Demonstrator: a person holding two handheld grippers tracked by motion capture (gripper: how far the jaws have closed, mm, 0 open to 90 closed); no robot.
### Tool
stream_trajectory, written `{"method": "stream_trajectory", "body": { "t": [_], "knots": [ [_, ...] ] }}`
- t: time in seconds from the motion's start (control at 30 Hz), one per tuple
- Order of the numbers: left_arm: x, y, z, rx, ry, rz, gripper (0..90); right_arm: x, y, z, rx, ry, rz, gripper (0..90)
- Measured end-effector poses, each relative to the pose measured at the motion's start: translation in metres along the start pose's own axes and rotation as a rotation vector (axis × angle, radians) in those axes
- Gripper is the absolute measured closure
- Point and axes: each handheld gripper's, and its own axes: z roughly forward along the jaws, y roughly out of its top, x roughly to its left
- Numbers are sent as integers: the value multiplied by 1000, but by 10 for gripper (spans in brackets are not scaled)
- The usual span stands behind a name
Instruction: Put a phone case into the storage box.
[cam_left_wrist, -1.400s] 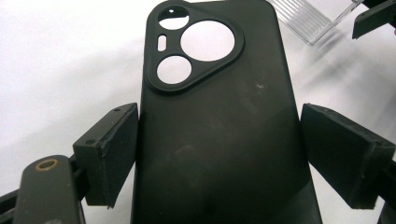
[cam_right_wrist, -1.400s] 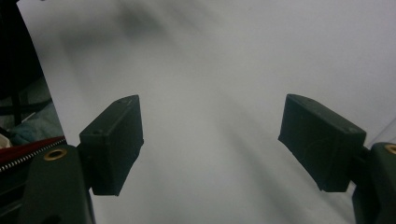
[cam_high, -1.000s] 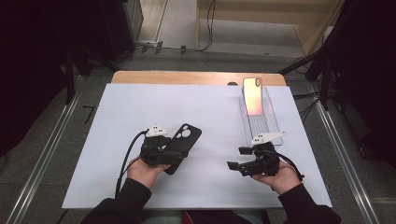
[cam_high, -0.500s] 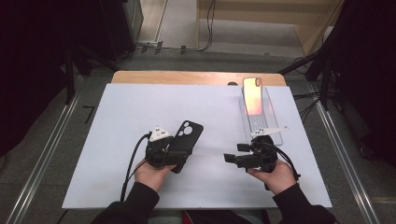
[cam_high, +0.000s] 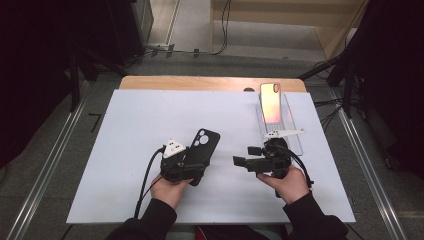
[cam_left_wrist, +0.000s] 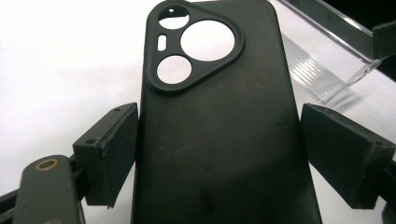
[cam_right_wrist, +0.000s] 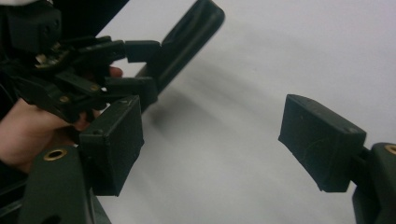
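My left gripper (cam_high: 196, 161) clamps a black phone case (cam_high: 202, 150) across its lower sides at table centre, camera cut-outs pointing to twelve o'clock. In the left gripper view both pads bear on the case (cam_left_wrist: 219, 126), the left pad flush against its edge, the right one touching the other side. My right gripper (cam_high: 239, 161) sits at three o'clock of the case, jaws wide and empty, pointed toward nine o'clock at it. Beyond it, at one o'clock, a phone (cam_high: 270, 102) leans on a clear stand (cam_high: 296, 137).

To do this well, I judge I should keep the left grip square and low on the case, hold it level, and bring the right jaws onto the free upper end without knocking it askew; the soft case may flex if I squeeze off-centre.

I can read no brand, label or writing on the case, the phone or the stand.
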Motion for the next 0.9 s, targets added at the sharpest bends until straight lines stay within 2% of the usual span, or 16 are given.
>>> {"method": "stream_trajectory", "body": {
  "t": [0.17, 0.33, 0.47, 0.57, 0.7, 0.9],
  "knots": [
    [-5, -4, 2, -17, 12, 20, 141, 6, 8, 5, 1, 0, -9, 198],
    [-10, -6, 2, -46, 4, 14, 141, 8, 16, 12, 1, 14, 26, 198],
    [-14, -8, 2, -64, 9, 14, 141, 10, 21, 18, -4, 19, 33, 198],
    [-16, -9, 2, -77, -2, -8, 141, 10, 25, 22, -5, 17, 42, 198],
    [-20, -10, 1, -101, 11, 18, 141, 10, 30, 28, -10, 28, 58, 199],
    [-24, -12, 1, -112, 1, 8, 141, 9, 36, 34, -21, 28, 68, 200]
  ]
}}
